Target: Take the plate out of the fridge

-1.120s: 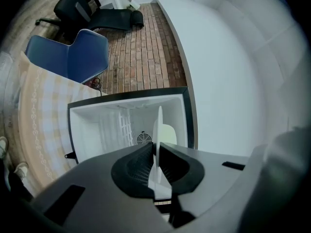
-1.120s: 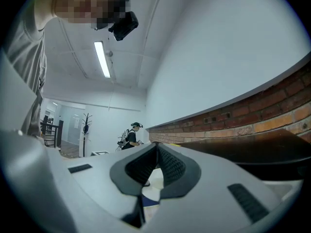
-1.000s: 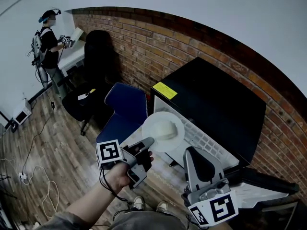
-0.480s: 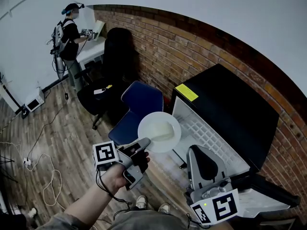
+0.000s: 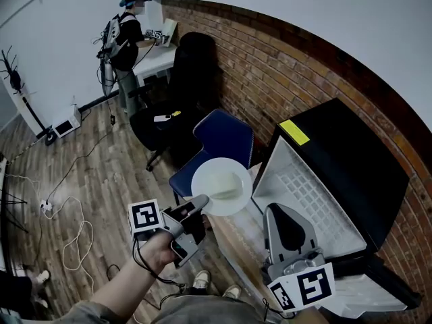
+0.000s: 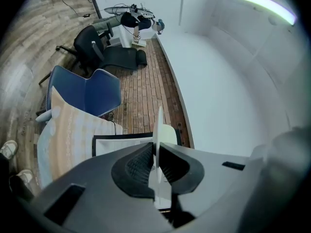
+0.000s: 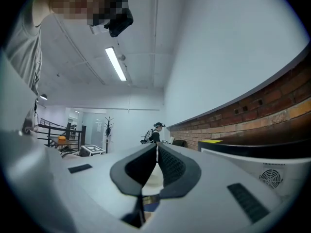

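Nearest, at the lower right of the head view, the right gripper (image 5: 282, 214) is held level with its marker cube toward the person. In its own view its fingers (image 7: 170, 166) meet at the tips with nothing clamped between them. To its left, the person's left hand (image 5: 158, 248) holds the left gripper (image 5: 201, 202), and its fingers (image 6: 138, 164) are nearly together, pinched on the rim of the white plate (image 5: 221, 186). In the left gripper view the plate shows edge-on as a thin white line rising from between the pads. The plate is out of the fridge (image 5: 351, 174), held in the air just left of its open front and over the near edge of a blue chair (image 5: 223, 137). The fridge is black with a yellow label on top and its white inside showing. Farther off, a black office chair (image 5: 189, 79) stands against the brick wall (image 5: 283, 73). Beyond it, another person (image 5: 125, 36) stands at a white worktop (image 5: 154, 58) on the wooden floor (image 5: 74, 174).
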The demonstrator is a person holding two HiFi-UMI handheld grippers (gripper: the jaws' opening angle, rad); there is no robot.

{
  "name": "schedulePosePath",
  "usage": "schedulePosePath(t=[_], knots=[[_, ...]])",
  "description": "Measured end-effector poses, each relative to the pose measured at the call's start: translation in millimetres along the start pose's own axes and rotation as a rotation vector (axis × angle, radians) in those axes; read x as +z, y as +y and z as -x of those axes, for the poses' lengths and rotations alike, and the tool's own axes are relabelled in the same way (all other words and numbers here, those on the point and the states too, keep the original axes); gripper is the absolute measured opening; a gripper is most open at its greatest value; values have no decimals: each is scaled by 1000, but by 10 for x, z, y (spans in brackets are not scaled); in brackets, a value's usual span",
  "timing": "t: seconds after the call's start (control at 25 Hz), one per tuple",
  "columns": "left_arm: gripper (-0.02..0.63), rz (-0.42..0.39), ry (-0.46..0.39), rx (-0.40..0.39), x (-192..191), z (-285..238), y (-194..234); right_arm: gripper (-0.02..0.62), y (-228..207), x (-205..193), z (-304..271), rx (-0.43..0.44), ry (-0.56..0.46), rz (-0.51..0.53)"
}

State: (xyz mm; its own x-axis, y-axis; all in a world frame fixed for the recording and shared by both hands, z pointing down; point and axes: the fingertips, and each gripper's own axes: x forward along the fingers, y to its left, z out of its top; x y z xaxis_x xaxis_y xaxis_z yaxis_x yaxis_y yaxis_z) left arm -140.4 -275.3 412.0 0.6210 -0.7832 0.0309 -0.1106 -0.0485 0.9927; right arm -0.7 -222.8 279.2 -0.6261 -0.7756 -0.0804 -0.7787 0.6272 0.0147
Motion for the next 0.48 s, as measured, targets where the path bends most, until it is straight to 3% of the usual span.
schedulePosePath(t=[0.48], knots=[[34,17,-124,41,321,667,255,32,413,-304,-308,97,62,-24]])
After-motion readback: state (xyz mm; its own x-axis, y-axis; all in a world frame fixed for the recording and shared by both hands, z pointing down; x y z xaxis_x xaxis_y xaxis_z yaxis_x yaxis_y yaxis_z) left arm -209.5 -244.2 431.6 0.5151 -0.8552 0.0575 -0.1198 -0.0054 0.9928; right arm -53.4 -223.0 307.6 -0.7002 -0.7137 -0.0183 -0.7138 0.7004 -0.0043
